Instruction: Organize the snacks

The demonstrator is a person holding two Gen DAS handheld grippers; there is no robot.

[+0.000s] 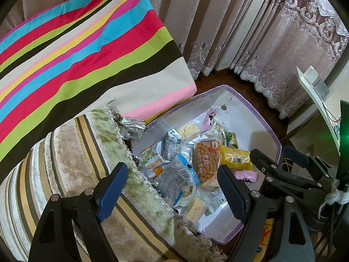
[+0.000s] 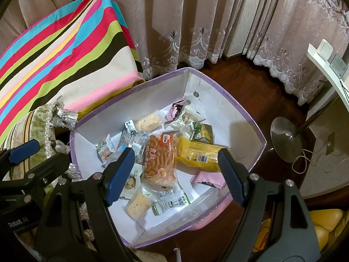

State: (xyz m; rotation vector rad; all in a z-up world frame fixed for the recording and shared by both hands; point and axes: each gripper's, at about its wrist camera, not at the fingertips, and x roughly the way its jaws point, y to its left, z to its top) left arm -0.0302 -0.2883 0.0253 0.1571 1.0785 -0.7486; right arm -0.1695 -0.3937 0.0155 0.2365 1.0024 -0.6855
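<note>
Tongs first: my left gripper [image 1: 172, 187] is wide apart and holds nothing. It hangs over the edge of the striped sofa arm [image 1: 72, 166] and the near side of the box [image 1: 264, 122]. My right gripper [image 2: 176, 176] is wide apart too, with nothing between its blue pads [image 2: 120, 174]. It hangs right over the middle of the box.

The snacks lie in a loose pile on the white floor of the box. A brown cake pack [image 2: 160, 159] sits in the middle. A yellow pack [image 2: 198, 155] lies just beside it, touching it. A pink pack [image 2: 208, 180] lies near the front wall. A pale cracker pack [image 2: 137, 204] lies low in the pile.

A bright striped cushion [image 1: 76, 50] sits behind the sofa arm. Curtains [image 2: 196, 21] hang at the back. A round metal lamp base [image 2: 283, 139] stands on the dark wood floor [image 2: 250, 83].
</note>
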